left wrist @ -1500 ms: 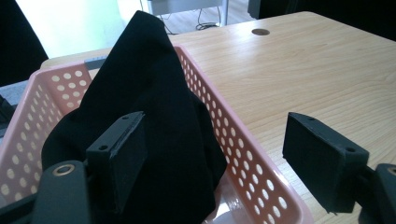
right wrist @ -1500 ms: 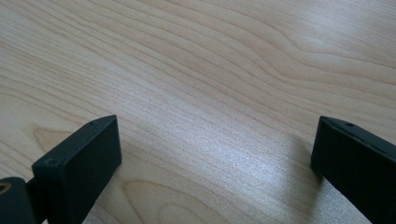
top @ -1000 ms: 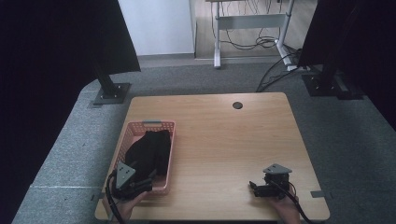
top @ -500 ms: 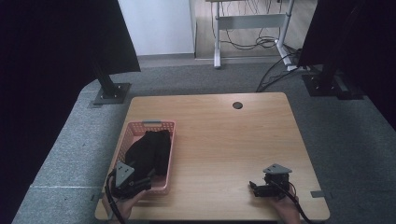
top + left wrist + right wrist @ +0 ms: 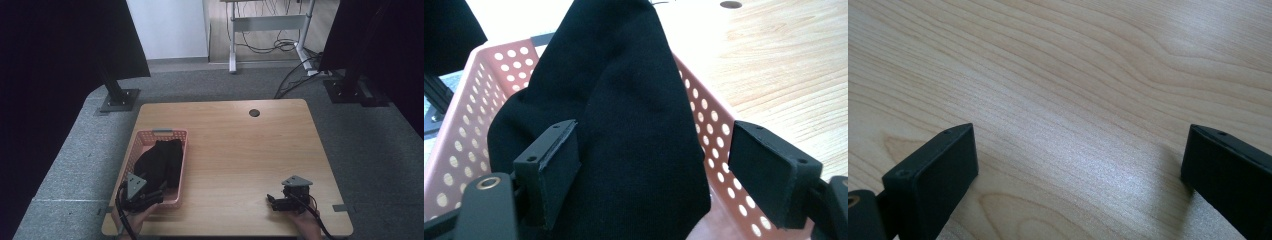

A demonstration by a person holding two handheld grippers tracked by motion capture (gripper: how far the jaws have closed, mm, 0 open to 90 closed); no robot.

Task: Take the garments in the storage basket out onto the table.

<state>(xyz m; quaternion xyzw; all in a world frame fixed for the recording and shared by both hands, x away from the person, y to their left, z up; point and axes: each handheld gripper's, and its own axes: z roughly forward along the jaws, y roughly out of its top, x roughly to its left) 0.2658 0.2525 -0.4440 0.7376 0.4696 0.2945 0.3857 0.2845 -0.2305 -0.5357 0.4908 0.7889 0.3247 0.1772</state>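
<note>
Cloth pickup: not yet gripped.
Black cloth point(image 5: 624, 125) lies heaped in pink basket point(image 5: 141, 145) at desk point(image 5: 240, 150) left; left tongs point(image 5: 654, 170) gape wide around it, unclosed. Right tongs point(image 5: 1078, 170) wide open, empty, over bare desk. Grasp and lift remain.

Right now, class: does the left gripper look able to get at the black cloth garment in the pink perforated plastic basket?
Probably yes. The left gripper stands open over the basket's near end, its jaws either side of the black garment, with nothing between them.
</note>
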